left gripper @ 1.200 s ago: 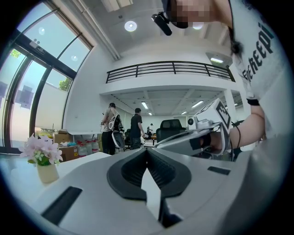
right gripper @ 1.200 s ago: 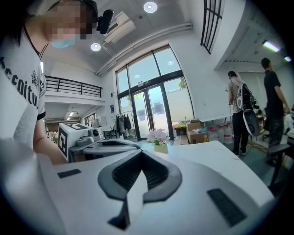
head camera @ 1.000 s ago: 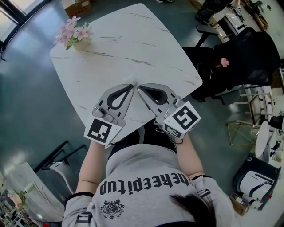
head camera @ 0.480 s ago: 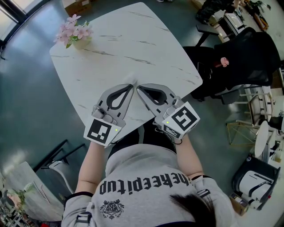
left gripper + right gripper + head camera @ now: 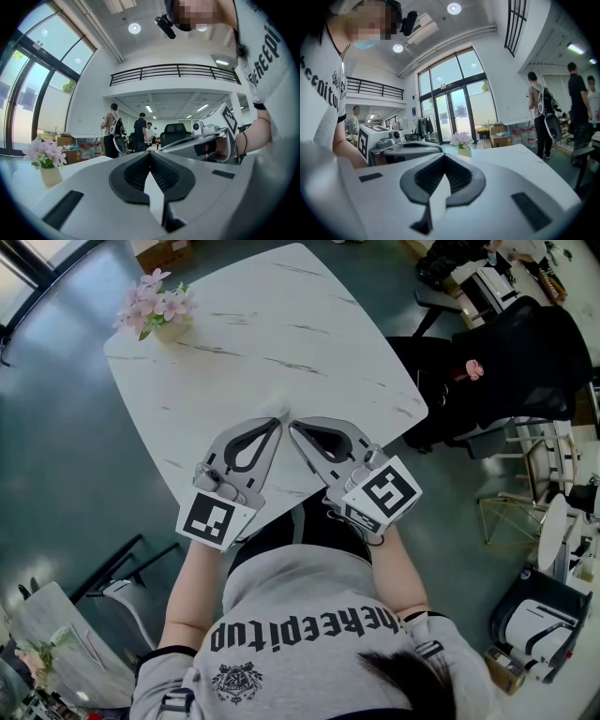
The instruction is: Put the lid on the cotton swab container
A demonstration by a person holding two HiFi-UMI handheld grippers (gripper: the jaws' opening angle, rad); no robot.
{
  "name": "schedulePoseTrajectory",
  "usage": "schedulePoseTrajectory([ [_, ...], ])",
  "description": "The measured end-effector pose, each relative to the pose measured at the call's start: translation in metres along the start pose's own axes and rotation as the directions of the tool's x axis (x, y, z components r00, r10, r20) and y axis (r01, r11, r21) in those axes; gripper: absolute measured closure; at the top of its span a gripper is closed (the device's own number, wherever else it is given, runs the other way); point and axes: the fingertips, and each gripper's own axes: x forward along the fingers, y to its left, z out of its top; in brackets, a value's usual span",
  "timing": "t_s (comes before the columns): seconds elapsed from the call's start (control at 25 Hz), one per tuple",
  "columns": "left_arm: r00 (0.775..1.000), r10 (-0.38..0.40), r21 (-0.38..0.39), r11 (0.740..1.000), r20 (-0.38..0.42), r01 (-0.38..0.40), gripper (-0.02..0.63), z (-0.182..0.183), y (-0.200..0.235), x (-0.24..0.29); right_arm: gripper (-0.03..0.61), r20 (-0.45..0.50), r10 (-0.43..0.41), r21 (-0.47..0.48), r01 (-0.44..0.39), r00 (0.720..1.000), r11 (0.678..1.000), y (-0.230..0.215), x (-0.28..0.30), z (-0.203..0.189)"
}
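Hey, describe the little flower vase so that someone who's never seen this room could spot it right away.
Find the white marbled table in the middle of the head view. At its far left corner stands a small vase of pink flowers with green leaves. It is the only colourful thing on the pale tabletop.

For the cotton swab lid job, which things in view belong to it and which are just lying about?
Job: left gripper, shut, empty; right gripper, shut, empty; table. No swab container or lid in view.
Lying about: flower vase on the table's corner; black office chair beside the table.
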Motion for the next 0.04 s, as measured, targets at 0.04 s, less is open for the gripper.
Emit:
schedulePoseTrajectory([
  [0.04,1.000,0.002,-0.001,1.000,0.001,-0.002,0.598,-0.0002,0.0003,-0.0004,0.569,0.000,0.000,0.000,0.000,1.000,1.000,0.0004,0.0002,-0.0005],
])
